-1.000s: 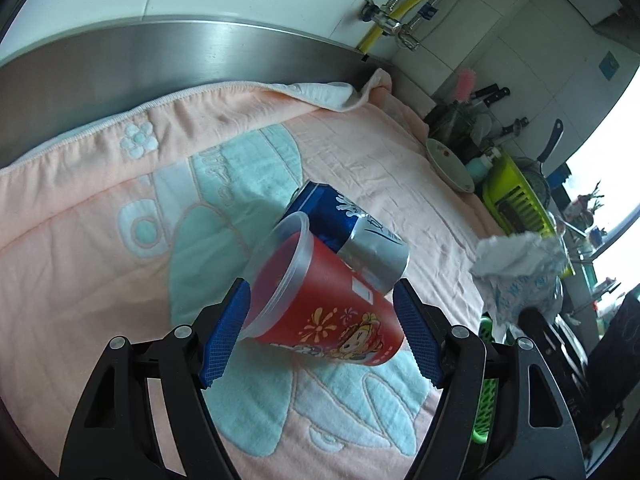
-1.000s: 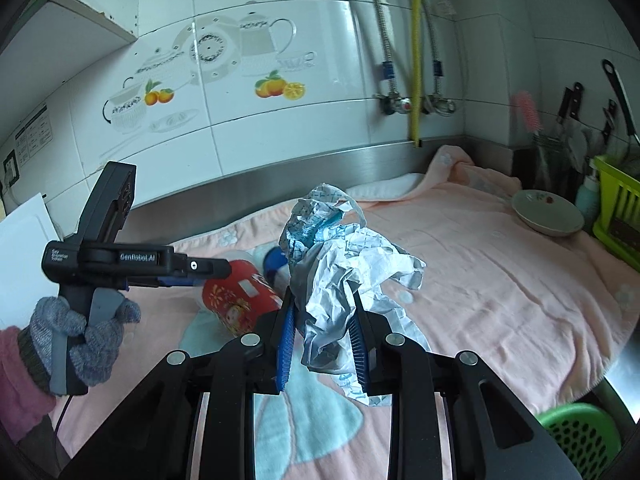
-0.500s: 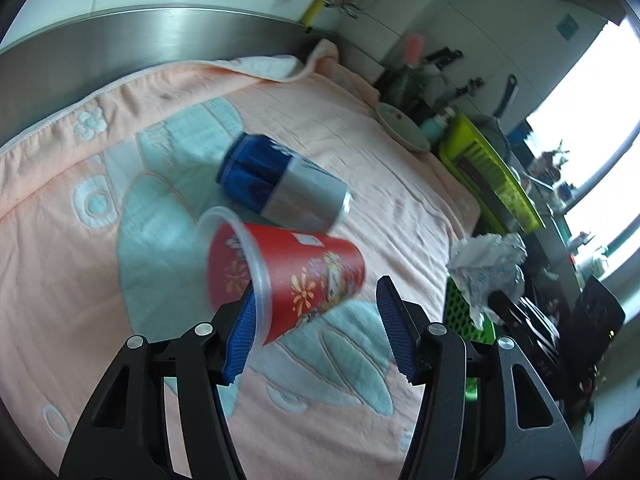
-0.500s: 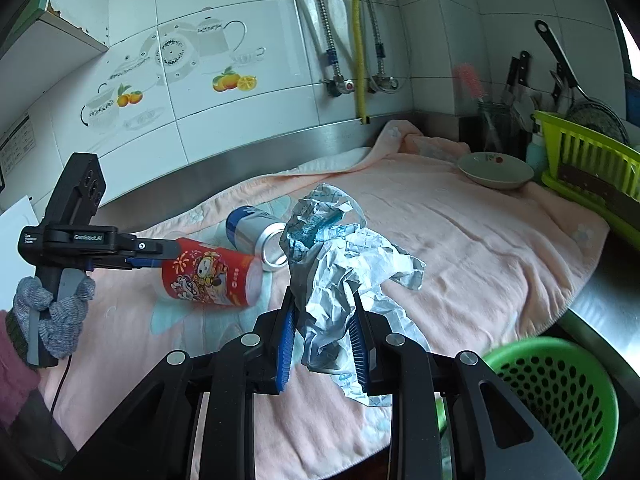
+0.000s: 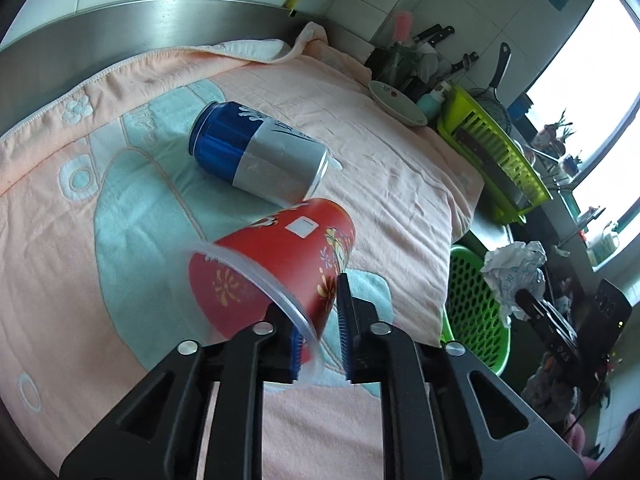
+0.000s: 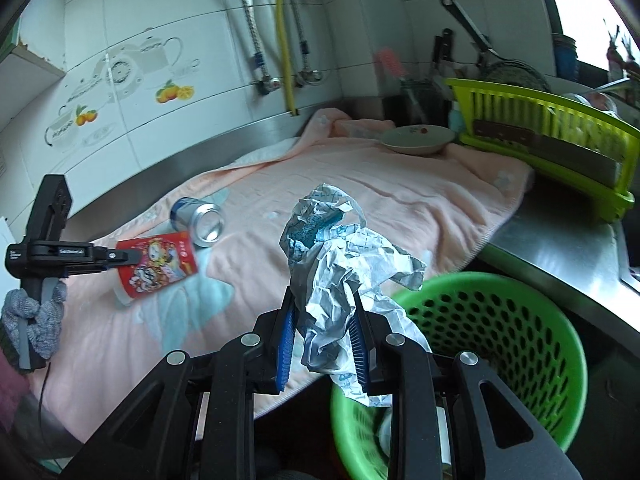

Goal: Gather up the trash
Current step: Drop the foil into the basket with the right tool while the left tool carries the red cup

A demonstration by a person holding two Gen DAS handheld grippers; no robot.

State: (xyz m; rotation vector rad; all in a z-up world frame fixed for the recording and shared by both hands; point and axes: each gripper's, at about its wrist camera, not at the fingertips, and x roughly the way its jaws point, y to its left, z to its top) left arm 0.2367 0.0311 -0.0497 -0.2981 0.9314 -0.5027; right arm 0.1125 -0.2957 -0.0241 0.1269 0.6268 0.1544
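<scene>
Home kitchen | white glazed wall tiles with teapot-and-orange decals (image 6: 120, 76) | lime-green plastic dish rack (image 6: 540, 128) | steel counter edge (image 6: 560, 248) | black-handled knives (image 5: 432, 34)

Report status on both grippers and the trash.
Left gripper shut on red cup rim, lifted off towel. Right gripper shut on crumpled paper, beside green basket. Can lies on towel. Nothing in the way.

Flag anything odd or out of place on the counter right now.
A blue-and-silver can lies on its side on the pink towel, loose among kitchenware. The left gripper pinches a red cup by its rim, tilted sideways. No spill visible.
</scene>
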